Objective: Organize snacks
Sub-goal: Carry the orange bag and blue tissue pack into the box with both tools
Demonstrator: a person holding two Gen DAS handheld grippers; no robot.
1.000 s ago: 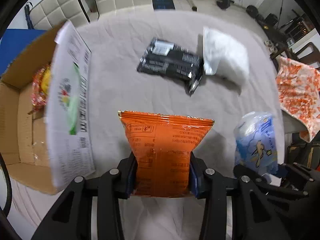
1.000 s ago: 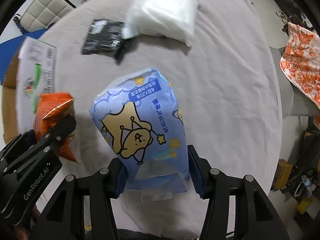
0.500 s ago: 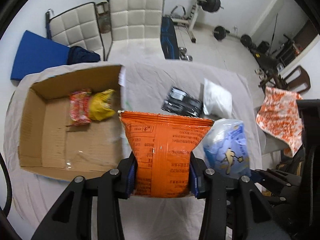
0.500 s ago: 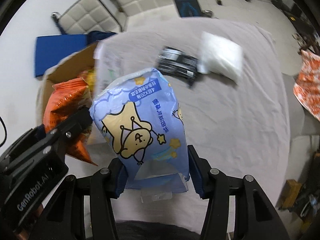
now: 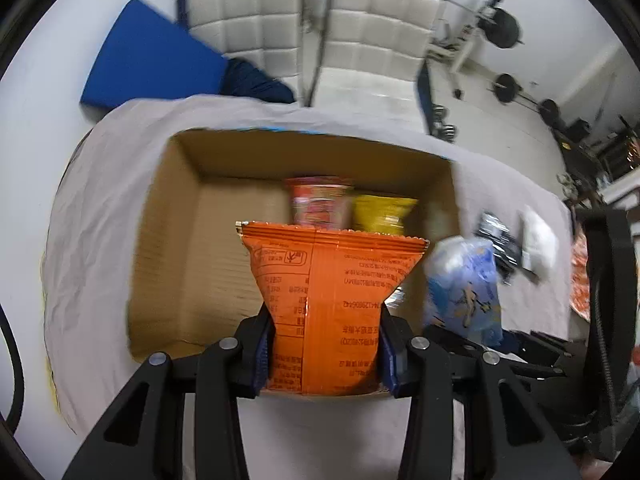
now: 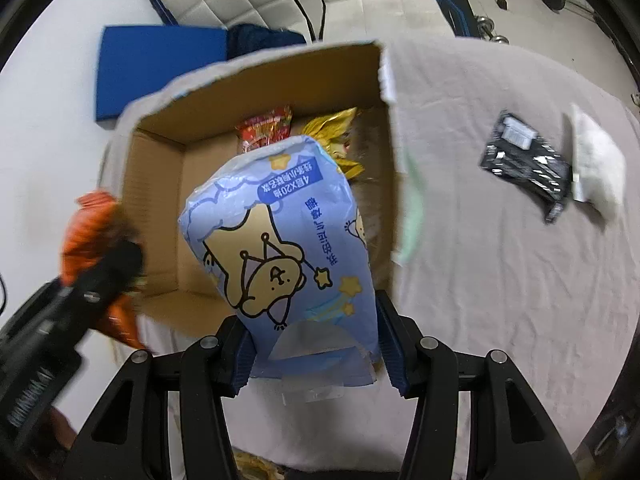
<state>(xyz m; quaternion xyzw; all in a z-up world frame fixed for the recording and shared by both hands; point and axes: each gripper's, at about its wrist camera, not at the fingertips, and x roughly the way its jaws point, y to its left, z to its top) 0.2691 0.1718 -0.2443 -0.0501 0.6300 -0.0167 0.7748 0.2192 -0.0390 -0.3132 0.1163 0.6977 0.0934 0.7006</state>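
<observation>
Both tongs have swung over from the worktop (image 6: 500, 280) to the box (image 5: 172, 248). Left tongs (image 5: 326, 354) clamp the orange bag (image 5: 332, 292); right tongs (image 6: 314, 354) clamp the blue pack (image 6: 280, 248).

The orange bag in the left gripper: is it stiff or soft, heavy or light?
Probably soft: the orange bag pinches narrow where the left gripper squeezes it. Likely light, since its top stands upright unsupported. The glossy film may be slippery.
</observation>
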